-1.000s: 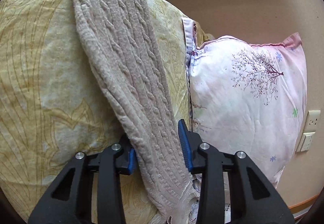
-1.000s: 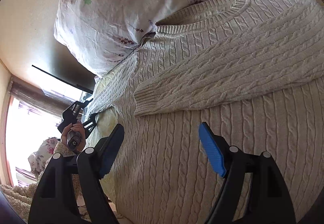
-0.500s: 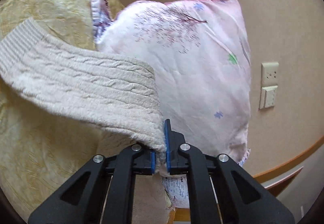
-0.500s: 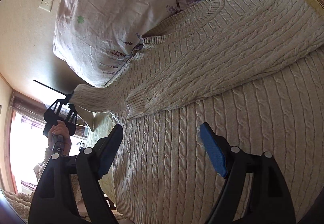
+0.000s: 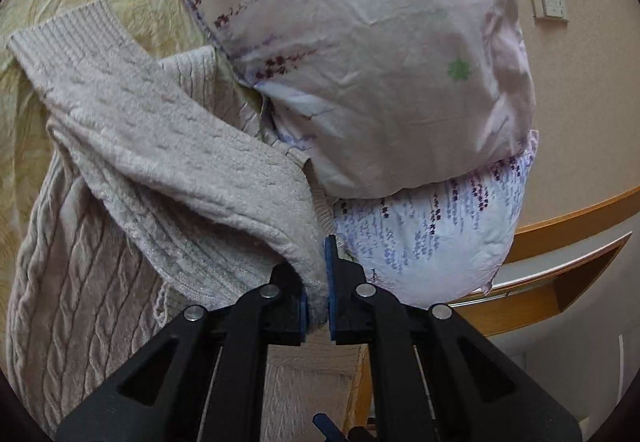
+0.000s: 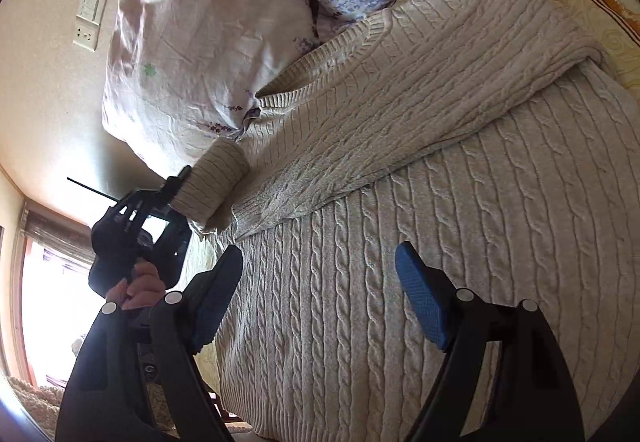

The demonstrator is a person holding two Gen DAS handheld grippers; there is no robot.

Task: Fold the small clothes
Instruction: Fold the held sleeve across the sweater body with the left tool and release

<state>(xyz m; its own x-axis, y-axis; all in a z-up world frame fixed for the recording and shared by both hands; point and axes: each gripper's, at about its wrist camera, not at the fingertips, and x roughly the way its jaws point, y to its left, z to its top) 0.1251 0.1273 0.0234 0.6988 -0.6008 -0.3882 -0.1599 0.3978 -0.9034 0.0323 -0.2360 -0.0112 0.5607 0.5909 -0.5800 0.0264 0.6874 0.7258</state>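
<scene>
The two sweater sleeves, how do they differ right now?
The sleeve in the left gripper is lifted off the bed, pinched between the blue pads; the other sleeve lies flat, folded across the sweater body. The held sleeve bends and drapes, its ribbed cuff hanging free; the folded one runs straight. The open right gripper touches neither. Both are beige cable knit.

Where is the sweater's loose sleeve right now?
The sleeve is pinched in the left tongs, lifted over the sweater's body beside the pink pillow; in the right wrist view it shows at left.
</scene>
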